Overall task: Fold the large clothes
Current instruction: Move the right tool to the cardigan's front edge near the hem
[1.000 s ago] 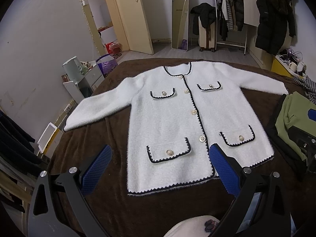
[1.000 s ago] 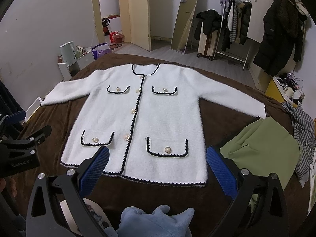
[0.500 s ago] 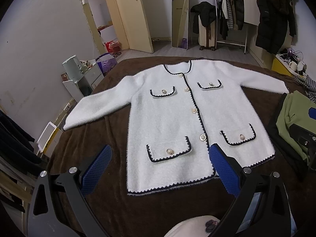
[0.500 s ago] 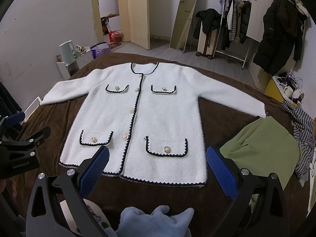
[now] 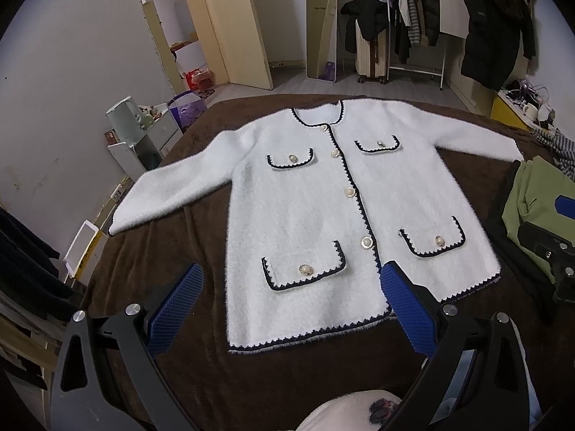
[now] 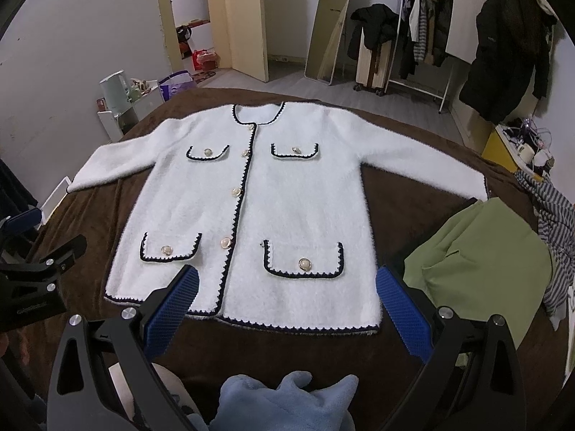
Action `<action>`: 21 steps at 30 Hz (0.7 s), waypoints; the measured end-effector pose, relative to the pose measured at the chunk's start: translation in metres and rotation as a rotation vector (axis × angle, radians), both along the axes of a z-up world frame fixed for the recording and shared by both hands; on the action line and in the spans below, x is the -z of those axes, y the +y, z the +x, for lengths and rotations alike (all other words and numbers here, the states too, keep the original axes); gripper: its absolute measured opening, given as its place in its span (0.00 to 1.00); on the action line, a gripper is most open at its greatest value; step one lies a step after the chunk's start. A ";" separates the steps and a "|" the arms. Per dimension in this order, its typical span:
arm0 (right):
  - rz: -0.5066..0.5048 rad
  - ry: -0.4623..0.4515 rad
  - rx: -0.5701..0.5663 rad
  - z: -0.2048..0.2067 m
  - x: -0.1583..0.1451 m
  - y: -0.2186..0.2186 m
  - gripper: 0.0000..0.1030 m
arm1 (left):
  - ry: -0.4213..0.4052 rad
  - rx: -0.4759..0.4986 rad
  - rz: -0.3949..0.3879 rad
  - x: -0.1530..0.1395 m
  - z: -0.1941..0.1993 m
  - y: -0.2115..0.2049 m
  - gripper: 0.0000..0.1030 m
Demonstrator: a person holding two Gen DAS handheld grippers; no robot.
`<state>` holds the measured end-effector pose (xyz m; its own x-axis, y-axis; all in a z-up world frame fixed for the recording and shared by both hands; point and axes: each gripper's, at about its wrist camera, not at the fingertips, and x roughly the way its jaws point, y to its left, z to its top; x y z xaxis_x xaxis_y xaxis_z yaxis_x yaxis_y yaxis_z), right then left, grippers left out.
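White cardigan [image 5: 323,215] lies flat, buttoned, sleeves spread, on brown blanket [image 5: 172,251]; hem nearest. Left gripper [image 5: 291,301] and right gripper [image 6: 285,300] both spread wide, empty, above the near hem. Green garment [image 6: 478,265] just right of hem; bare blanket at left.

Left claw [image 5: 291,298] agape, right claw [image 6: 285,296] likewise (empty)

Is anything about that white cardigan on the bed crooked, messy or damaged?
Nothing stands out. The white cardigan lies flat and face up on the brown blanket, buttoned, sleeves spread to both sides, no visible damage. A green garment sits beside it, near its right sleeve's cuff. Both grippers are open above the hem.
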<state>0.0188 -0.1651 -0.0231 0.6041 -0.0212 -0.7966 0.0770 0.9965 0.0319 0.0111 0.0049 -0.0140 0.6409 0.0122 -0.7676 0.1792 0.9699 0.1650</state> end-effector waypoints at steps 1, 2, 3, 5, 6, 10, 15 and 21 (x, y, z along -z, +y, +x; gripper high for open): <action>0.006 0.004 0.005 0.002 0.001 -0.001 0.95 | 0.003 0.001 0.001 0.000 0.002 0.000 0.94; 0.009 0.006 0.009 0.003 0.001 -0.002 0.95 | 0.007 0.001 0.003 -0.001 0.006 -0.001 0.94; 0.010 0.005 0.012 0.004 0.000 -0.003 0.95 | 0.009 0.001 0.003 -0.001 0.008 -0.001 0.94; 0.014 0.006 0.025 0.010 -0.002 -0.006 0.95 | 0.014 0.004 0.001 -0.004 0.016 -0.002 0.94; 0.019 0.007 0.030 0.012 -0.003 -0.007 0.95 | 0.014 0.007 0.001 -0.004 0.020 -0.004 0.94; 0.033 0.008 0.052 0.029 -0.010 -0.021 0.95 | 0.016 0.032 0.008 -0.008 0.041 -0.015 0.94; 0.047 -0.015 0.095 0.057 -0.021 -0.047 0.95 | 0.028 0.094 -0.003 -0.010 0.083 -0.043 0.94; 0.069 -0.033 0.177 0.095 -0.010 -0.092 0.95 | 0.042 0.201 -0.005 0.004 0.139 -0.094 0.94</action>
<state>0.1135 -0.2567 -0.0127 0.6217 -0.0752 -0.7796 0.2485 0.9629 0.1053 0.1504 -0.0888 -0.0175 0.5978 -0.1163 -0.7932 0.3757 0.9147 0.1491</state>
